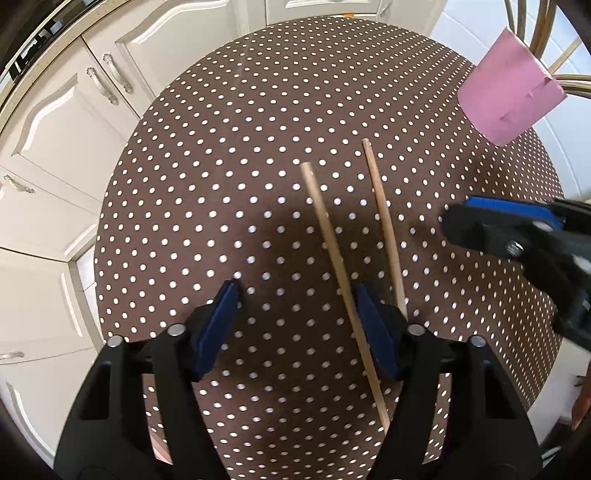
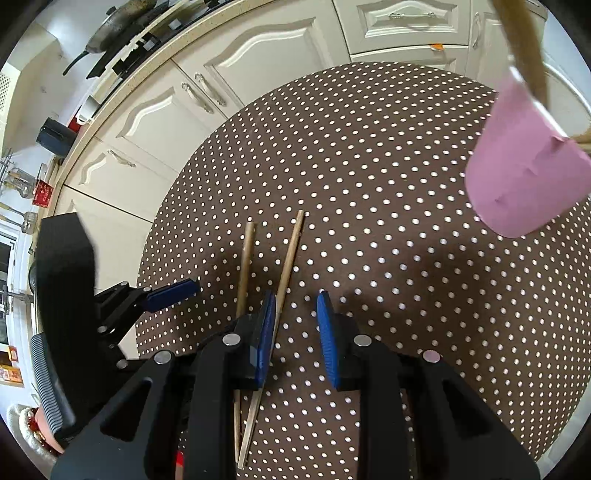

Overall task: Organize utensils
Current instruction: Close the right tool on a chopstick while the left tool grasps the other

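Note:
Two wooden chopsticks lie side by side on the round polka-dot table [image 1: 258,110]: a left chopstick [image 1: 334,254] and a right chopstick [image 1: 386,229]. My left gripper [image 1: 295,314] is open and empty above them; the left chopstick passes between its jaws near the right pad. My right gripper [image 2: 295,317] is open and empty, the chopsticks [image 2: 288,258] just left of its left pad. It also shows in the left wrist view [image 1: 506,229]. A pink cup [image 1: 509,88] stands at the table's far right edge; it also shows in the right wrist view [image 2: 532,170].
White kitchen cabinets [image 1: 62,122] curve around the table's far and left sides. A wooden chair back [image 1: 546,33] rises behind the pink cup. A counter with a pan [image 2: 122,22] is at the far left in the right wrist view.

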`<state>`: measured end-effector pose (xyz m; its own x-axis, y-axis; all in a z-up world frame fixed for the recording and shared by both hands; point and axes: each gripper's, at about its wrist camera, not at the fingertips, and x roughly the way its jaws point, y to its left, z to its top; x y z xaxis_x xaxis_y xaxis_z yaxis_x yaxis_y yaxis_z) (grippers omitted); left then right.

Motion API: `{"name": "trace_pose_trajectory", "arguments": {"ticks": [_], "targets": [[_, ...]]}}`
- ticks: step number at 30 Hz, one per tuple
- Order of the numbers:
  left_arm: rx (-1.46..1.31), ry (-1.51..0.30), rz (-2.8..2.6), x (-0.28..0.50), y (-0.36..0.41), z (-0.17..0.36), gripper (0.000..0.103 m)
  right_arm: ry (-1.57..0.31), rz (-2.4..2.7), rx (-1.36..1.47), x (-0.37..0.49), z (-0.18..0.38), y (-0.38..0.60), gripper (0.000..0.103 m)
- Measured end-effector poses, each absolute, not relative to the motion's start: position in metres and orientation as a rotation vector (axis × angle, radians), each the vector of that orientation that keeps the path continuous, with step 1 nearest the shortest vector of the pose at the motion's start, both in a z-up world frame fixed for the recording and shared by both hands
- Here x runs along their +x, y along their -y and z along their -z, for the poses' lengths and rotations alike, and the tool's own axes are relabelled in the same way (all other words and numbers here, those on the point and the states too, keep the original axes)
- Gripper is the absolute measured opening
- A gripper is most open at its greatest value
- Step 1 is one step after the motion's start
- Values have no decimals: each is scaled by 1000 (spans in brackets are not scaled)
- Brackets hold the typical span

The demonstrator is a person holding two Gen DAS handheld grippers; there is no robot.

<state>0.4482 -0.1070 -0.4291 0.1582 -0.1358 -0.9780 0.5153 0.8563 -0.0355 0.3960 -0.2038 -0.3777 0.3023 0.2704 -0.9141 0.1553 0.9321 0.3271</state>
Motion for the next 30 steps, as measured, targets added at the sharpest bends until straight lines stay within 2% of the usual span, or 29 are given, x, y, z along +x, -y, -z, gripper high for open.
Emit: {"name": "trace_pose_trajectory", "arguments": {"ticks": [4, 14, 18, 26, 27, 29, 30], "targets": [[322, -1330, 482, 446, 96, 430, 53, -1305, -86, 368, 409, 386, 194, 22], [254, -1351, 481, 453, 73, 427, 53, -1376, -79, 277, 438, 407, 171, 21], [239, -1358, 467, 466, 73, 427, 53, -1380, -69, 255, 446, 410, 173, 8], [239, -1364, 443, 499, 92, 428, 53, -1382, -95, 352, 439, 410, 199, 5], [238, -1365, 437, 501, 94, 428, 52, -1377, -94, 358, 437, 409, 203, 5], [242, -1351, 402, 508, 98, 428, 44, -1367, -98, 377, 431, 405, 209, 5], [248, -1342, 378, 512, 98, 428, 36, -1362, -101, 384, 429, 402, 211, 5]]}}
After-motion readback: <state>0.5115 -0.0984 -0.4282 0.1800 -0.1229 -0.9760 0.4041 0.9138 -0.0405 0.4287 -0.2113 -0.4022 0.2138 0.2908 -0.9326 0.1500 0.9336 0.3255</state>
